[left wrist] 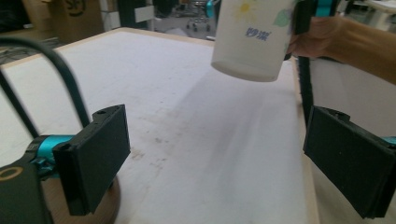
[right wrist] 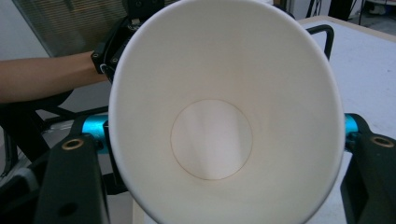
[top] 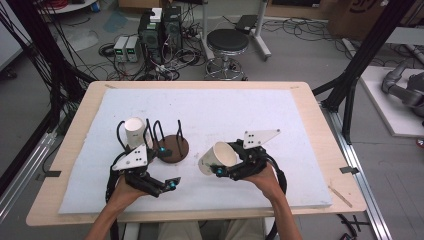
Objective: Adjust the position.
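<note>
The right tongs [top: 218,171] are clenched on a paper cup [top: 216,157], which sits at lower centre of the high view, lifted clear of the worktop [top: 300,92] and tipped so its open mouth faces up and toward the person; in the right gripper view the cup [right wrist: 224,116] is seen straight down its bore, the round base visible at the bottom, the jaws pressing its wall from either side near the rim; the rim looks pulled slightly out of round, so the squeeze already bends it

The left tongs [top: 171,184] stand released, jaws well apart with nothing between them, low and left of centre in the high view; in the left gripper view the held cup [left wrist: 252,37] hangs at upper centre, printed side out, base downward

A second paper cup [top: 134,132] stands upright at left of centre in the high view, among the black wire loops of a rack [top: 170,145] on a round wooden base

As I judge it, the cup is very light, thin-walled and soft; it will crush or fold under a hard pinch, and its smooth waxy skin may slide in a loose one; the rolled rim and the base ring are its stiff parts, so a hold just under the rim, or across the wall close to the base, should serve best; mid-wall is the weakest place; empty as it looks, it needs only a gentle grip, and a quick swing could flick it out of the jaws
</note>
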Demonstrator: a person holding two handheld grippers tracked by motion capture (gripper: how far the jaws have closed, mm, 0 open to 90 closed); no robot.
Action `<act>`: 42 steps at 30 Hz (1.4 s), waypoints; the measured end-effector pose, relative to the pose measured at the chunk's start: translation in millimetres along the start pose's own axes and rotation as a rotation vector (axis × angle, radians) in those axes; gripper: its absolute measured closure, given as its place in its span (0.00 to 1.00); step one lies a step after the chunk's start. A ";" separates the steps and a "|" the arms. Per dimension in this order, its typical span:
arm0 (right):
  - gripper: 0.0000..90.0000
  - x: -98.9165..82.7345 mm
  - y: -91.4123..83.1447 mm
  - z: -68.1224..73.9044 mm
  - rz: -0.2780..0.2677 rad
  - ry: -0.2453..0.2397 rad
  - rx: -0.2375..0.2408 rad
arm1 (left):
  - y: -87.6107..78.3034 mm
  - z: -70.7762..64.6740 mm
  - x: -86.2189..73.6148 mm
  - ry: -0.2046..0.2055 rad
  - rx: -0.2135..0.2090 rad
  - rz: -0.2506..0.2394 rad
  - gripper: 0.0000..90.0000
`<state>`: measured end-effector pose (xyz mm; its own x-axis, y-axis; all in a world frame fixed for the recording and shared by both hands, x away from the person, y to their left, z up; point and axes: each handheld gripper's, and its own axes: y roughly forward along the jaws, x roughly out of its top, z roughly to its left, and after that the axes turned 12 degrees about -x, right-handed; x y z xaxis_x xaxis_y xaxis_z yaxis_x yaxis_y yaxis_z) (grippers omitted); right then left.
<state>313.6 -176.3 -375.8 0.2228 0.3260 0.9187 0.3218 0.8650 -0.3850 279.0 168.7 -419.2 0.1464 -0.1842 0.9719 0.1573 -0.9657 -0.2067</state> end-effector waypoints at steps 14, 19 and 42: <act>0.33 0.9 1.5 -1.1 0.061 -0.012 -0.057 | -22.1 -0.1 -22.1 -0.031 0.155 -0.002 0.08; 0.33 3.1 3.2 -1.5 0.093 -0.014 -0.083 | -29.5 -0.1 -24.6 -0.057 0.214 -0.002 0.08; 0.33 9.1 17.2 -1.4 0.266 -0.058 -0.204 | -49.9 2.2 -41.6 -0.125 0.372 -0.007 0.08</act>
<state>322.5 -158.9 -374.2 0.2726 0.5563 0.7850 0.4385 0.6544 -0.6160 267.1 225.0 -449.6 0.2578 -0.1319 0.9571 0.4989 -0.8302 -0.2488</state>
